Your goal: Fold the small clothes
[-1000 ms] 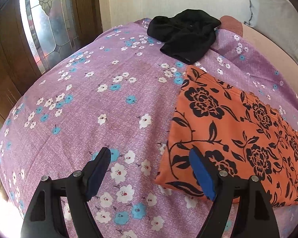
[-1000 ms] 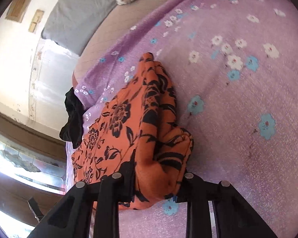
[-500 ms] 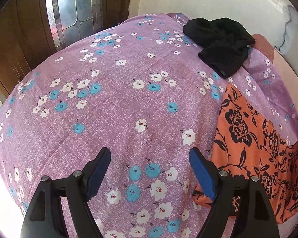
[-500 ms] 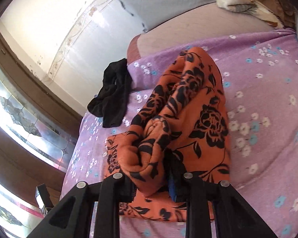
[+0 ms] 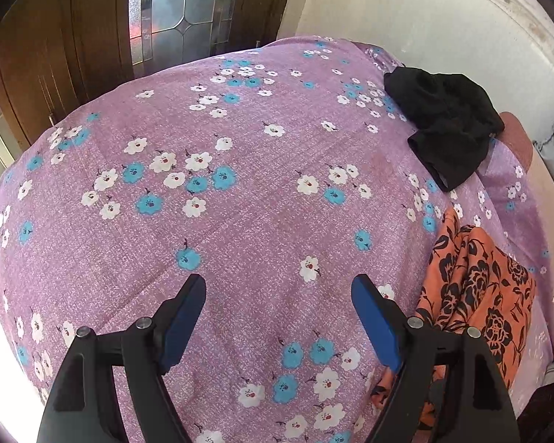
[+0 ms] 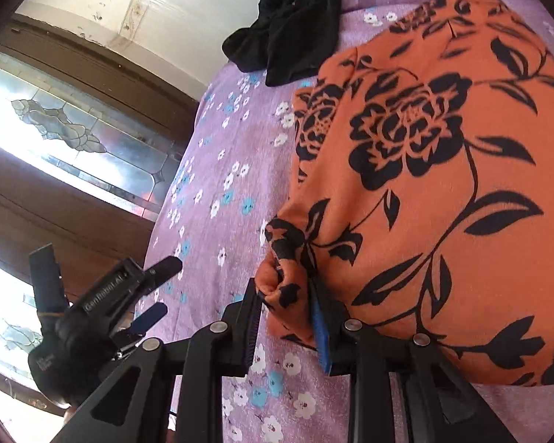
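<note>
My right claw [image 6: 288,310] has a bunched corner of the orange cloth [image 6: 424,192] between its pads, and its jaws are opening; the fabric fold sits against the left pad and close by the blue right pad, so I count it as only just gripped. The rest of the orange cloth spreads flat on the purple sheet [image 6: 218,221], up and to the right of my right claw, its black flower print facing up. A black garment [image 6: 288,26] lies crumpled on the sheet beyond the orange cloth's far edge, just apart from it.

My left claw [image 5: 279,291] is released, jaws wide with nothing between the blue pads [image 5: 373,317], hanging over bare sheet [image 5: 240,221]. From there the orange cloth [image 5: 476,280] lies to the right of the right finger, and the black garment [image 5: 447,129] sits farther off, near the sheet's far right corner by the wall.
</note>
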{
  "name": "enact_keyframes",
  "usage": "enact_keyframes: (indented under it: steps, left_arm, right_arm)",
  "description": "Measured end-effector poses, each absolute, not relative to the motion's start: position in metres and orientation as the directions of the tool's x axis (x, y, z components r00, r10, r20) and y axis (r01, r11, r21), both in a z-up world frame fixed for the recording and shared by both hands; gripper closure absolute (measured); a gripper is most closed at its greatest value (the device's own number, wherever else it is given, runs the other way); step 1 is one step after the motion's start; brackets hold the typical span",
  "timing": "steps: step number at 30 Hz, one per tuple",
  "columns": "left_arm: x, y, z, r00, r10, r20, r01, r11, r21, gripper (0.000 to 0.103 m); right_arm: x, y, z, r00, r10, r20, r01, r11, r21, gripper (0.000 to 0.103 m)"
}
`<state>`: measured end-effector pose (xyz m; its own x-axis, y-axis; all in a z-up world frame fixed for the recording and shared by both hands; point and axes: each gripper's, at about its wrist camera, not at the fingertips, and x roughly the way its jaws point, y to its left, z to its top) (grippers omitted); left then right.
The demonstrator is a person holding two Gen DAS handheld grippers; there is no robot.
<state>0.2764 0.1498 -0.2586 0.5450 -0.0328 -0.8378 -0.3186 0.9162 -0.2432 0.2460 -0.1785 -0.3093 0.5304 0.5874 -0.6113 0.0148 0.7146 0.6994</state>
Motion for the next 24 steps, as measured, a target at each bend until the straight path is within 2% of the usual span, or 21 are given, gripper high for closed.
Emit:
enact_keyframes:
  steps: [3, 4, 6, 10, 13, 14, 16, 17, 19, 21, 24]
  left_arm:
    - [0.276, 0.137, -0.252, 0.571, -0.102, -0.814, -0.248, 0.925, -0.290, 0.021]
    - [0.276, 0.132, -0.250, 0.574, -0.143, -0.806, -0.211, 0.926, -0.315, 0.021]
    - [0.275, 0.120, -0.248, 0.566, -0.245, -0.787, -0.134, 0.915, -0.381, 0.021]
    - [0.273, 0.089, -0.245, 0.531, -0.406, -0.744, 0.027, 0.886, -0.464, 0.021]
    - [0.275, 0.065, -0.252, 0.482, -0.433, -0.762, 0.089, 0.889, -0.449, 0.023]
    - [0.276, 0.060, -0.257, 0.463, -0.432, -0.774, 0.092, 0.892, -0.443, 0.027]
    - [0.279, 0.049, -0.271, 0.398, -0.444, -0.802, 0.090, 0.890, -0.448, 0.065]
    - [0.280, 0.045, -0.279, 0.366, -0.456, -0.811, 0.086, 0.884, -0.459, 0.070]
    - [0.278, 0.039, -0.283, 0.370, -0.429, -0.824, 0.079, 0.898, -0.432, 0.073]
    - [0.276, 0.035, -0.279, 0.388, -0.417, -0.822, 0.099, 0.906, -0.412, 0.077]
    - [0.278, 0.036, -0.276, 0.390, -0.432, -0.814, 0.096, 0.898, -0.430, 0.076]
  right_arm:
    - [0.241, -0.198, -0.310, 0.493, 0.641, -0.588, 0.046, 0.656, 0.753, 0.066]
    - [0.237, -0.203, -0.307, 0.484, 0.650, -0.586, 0.041, 0.652, 0.757, 0.055]
    - [0.229, -0.212, -0.295, 0.503, 0.647, -0.574, 0.003, 0.662, 0.749, 0.044]
    - [0.217, -0.245, -0.262, 0.604, 0.573, -0.553, -0.037, 0.713, 0.700, 0.043]
    - [0.215, -0.277, -0.250, 0.690, 0.472, -0.549, 0.022, 0.744, 0.667, 0.047]
    - [0.214, -0.288, -0.250, 0.707, 0.446, -0.548, 0.048, 0.744, 0.667, 0.048]
    - [0.216, -0.303, -0.260, 0.709, 0.379, -0.595, 0.121, 0.766, 0.631, 0.055]
    - [0.220, -0.306, -0.271, 0.682, 0.358, -0.638, 0.155, 0.782, 0.604, 0.055]
    - [0.233, -0.307, -0.301, 0.578, 0.394, -0.714, 0.193, 0.784, 0.589, 0.058]
    - [0.227, -0.309, -0.303, 0.601, 0.394, -0.695, 0.167, 0.789, 0.592, 0.063]
    - [0.233, -0.311, -0.289, 0.565, 0.430, -0.704, 0.169, 0.775, 0.609, 0.062]
